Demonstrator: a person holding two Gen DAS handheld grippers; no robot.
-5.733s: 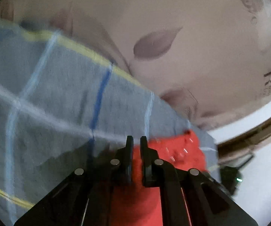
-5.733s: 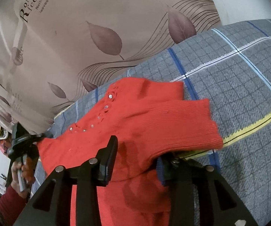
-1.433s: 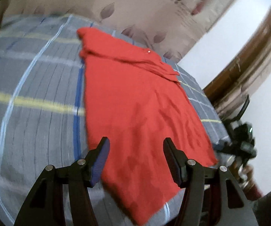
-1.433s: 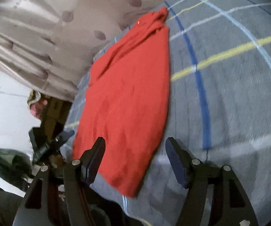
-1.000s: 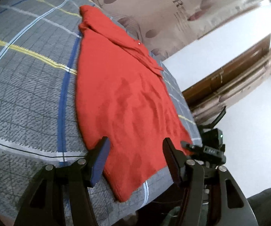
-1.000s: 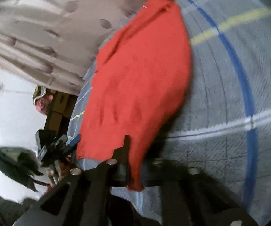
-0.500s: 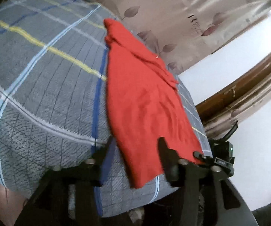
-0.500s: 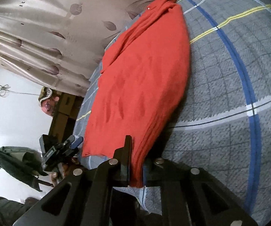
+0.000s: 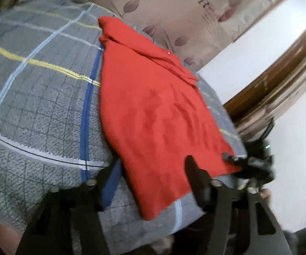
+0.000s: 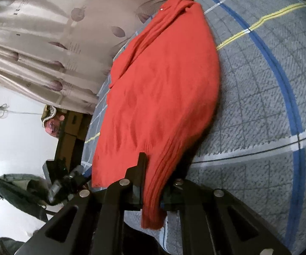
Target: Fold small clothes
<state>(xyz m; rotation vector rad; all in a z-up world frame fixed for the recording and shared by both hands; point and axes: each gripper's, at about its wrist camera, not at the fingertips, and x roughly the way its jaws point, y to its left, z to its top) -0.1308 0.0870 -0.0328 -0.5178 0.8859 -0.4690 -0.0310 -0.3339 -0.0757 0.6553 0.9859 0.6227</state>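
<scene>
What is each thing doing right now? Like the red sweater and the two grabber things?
red sweater: spread out on the bed, near hem lifted at one corner.
right gripper: shut on the sweater's hem corner.
left gripper: open, fingers either side of the hem's other corner, not squeezing it.
checked bedspread: lying flat under the sweater.
curtain: hanging closed behind the bed.

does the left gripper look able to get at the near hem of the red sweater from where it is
Probably yes. The left gripper is open and straddles the red sweater at its near edge, with nothing between. The right gripper is shut on the other corner, off to the side.
</scene>
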